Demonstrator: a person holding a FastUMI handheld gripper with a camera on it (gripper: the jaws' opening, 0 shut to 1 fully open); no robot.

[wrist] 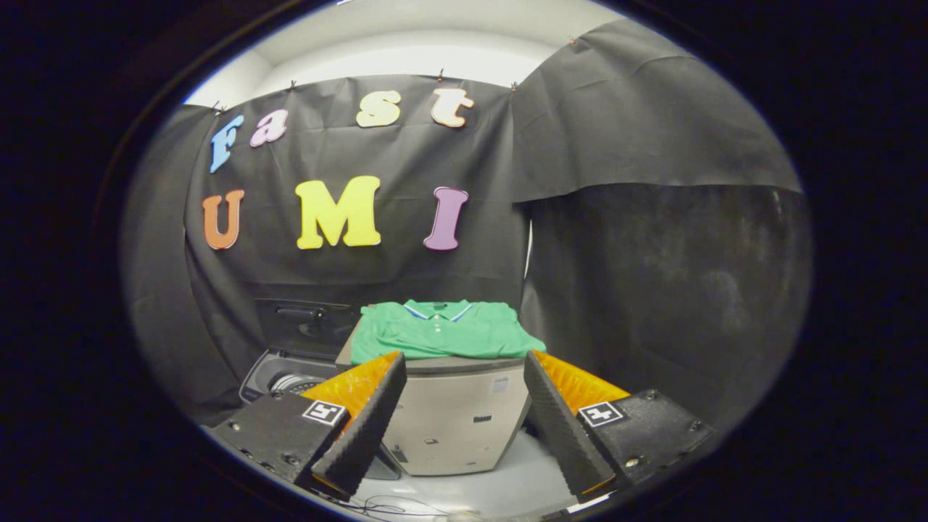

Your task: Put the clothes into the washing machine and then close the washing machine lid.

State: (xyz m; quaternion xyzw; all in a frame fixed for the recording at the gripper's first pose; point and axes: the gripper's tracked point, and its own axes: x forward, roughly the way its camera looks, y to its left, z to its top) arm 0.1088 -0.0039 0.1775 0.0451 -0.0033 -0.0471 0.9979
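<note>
While the gripper [464, 362] hangs wide open with nothing between its fingers, a folded green polo shirt [444, 330] lies beyond them on top of a grey cabinet [453, 424]. Beside the cabinet, the washing machine [286, 377] stands with its lid [308, 326] raised.

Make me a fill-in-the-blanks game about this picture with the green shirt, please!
1. The shirt lying on the cabinet is coloured ____.
2. The gripper has its fingers spread ____, holding nothing.
3. The washing machine beside the cabinet has its lid standing ____.
4. The shirt lies ____ the fingers, not between them.

Missing words: green; open; up; beyond
</note>
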